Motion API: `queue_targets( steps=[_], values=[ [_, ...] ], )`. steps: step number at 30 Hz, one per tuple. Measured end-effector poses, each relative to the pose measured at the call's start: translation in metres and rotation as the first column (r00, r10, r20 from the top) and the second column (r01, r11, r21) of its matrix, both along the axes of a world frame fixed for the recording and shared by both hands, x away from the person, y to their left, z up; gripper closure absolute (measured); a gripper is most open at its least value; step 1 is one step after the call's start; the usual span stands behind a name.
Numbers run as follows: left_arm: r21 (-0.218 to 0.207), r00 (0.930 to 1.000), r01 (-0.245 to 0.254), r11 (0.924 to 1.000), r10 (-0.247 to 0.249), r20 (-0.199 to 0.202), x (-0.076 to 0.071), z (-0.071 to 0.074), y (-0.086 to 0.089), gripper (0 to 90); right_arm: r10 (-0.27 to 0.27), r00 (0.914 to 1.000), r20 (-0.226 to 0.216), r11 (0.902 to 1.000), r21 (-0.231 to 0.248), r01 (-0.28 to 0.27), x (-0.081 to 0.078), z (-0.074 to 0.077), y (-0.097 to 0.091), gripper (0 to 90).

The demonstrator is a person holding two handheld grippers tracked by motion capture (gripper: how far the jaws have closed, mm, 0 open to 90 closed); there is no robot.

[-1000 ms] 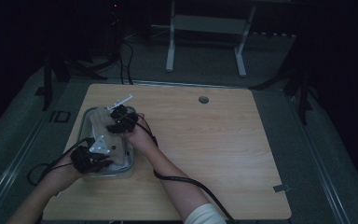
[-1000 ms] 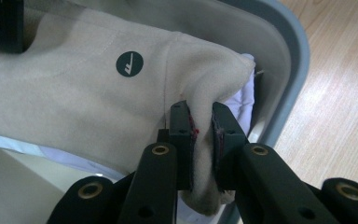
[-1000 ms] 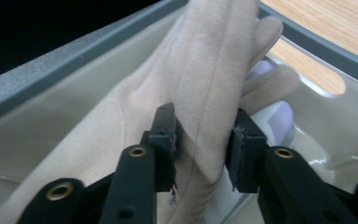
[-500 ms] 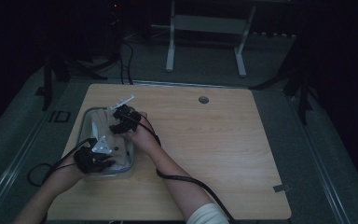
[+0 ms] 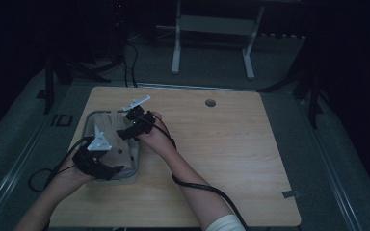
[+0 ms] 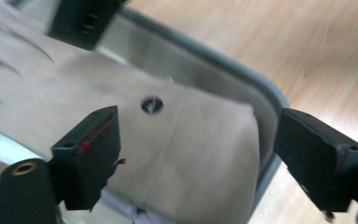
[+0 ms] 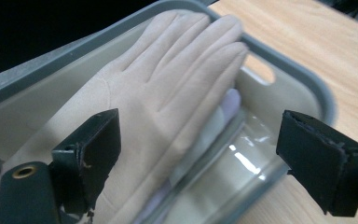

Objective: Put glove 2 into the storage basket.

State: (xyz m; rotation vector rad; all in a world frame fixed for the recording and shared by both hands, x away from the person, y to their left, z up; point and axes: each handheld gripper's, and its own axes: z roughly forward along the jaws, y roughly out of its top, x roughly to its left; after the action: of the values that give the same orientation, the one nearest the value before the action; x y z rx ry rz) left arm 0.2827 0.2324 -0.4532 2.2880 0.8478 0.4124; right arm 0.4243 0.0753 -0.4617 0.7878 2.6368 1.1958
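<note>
A beige glove (image 7: 168,88) is seen lying flat inside a clear plastic bin (image 5: 134,166) with a grey rim, which stands near the left edge of the wooden table (image 5: 231,159). In the right gripper view the fingers of the glove are pointed toward the far end of the bin, and its fingertips are placed just beside the rim there. In the left gripper view the wrist part of the glove (image 6: 200,154) is shown, with a small dark mark on the fabric, and this end lies close to the bin corner (image 6: 270,100).

The left gripper (image 5: 107,169) is held over the near end of the bin. Its jaws have just been opening and are now spread wide; the glove is seen below and between them, but it is not pressed by the pads. The right gripper (image 5: 125,134) is held over the far part of the bin, from the right side. Its jaws have also just been opening and stand wide apart, with the palm of the glove under them and nothing pinched.

A black cable (image 5: 197,185) is trailed from the right gripper along the forearm to the bottom of the high view. A small round hole (image 5: 210,103) is found in the table top, well apart from the bin.
</note>
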Motion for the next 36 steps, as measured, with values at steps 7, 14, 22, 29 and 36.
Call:
queue_targets(
  steps=[7, 14, 22, 29, 36],
  values=[
    [-0.119, 0.9978, 0.018, 0.9927, -0.010, 0.065, -0.005, 0.003, -0.021, 14.1, 0.013, 0.9977, 0.066, 0.9998, -0.015, -0.012, -0.010, 0.013, -0.034, 13.8],
    [-0.128, 0.9966, 0.063, 0.9898, -0.055, 0.061, -0.009, -0.002, -0.052, 14.2, 0.000, 0.9959, 0.091, 0.9994, -0.034, 0.004, -0.019, 0.010, -0.069, 13.9],
    [-0.153, 0.9895, 0.140, 0.9783, -0.133, 0.057, -0.010, -0.009, -0.085, 14.2, -0.023, 0.9961, 0.086, 0.9994, -0.025, 0.025, -0.030, -0.003, -0.111, 14.0],
    [-0.167, 0.9824, 0.186, 0.9684, -0.179, 0.054, -0.009, -0.019, -0.103, 14.2, -0.030, 0.9959, 0.086, 0.9992, -0.023, 0.032, -0.040, -0.014, -0.138, 14.0],
    [-0.177, 0.9755, 0.220, 0.9593, -0.216, 0.044, -0.010, -0.028, -0.119, 14.2, -0.048, 0.9958, 0.078, 0.9987, -0.014, 0.049, -0.047, -0.025, -0.163, 14.1]
  ],
)
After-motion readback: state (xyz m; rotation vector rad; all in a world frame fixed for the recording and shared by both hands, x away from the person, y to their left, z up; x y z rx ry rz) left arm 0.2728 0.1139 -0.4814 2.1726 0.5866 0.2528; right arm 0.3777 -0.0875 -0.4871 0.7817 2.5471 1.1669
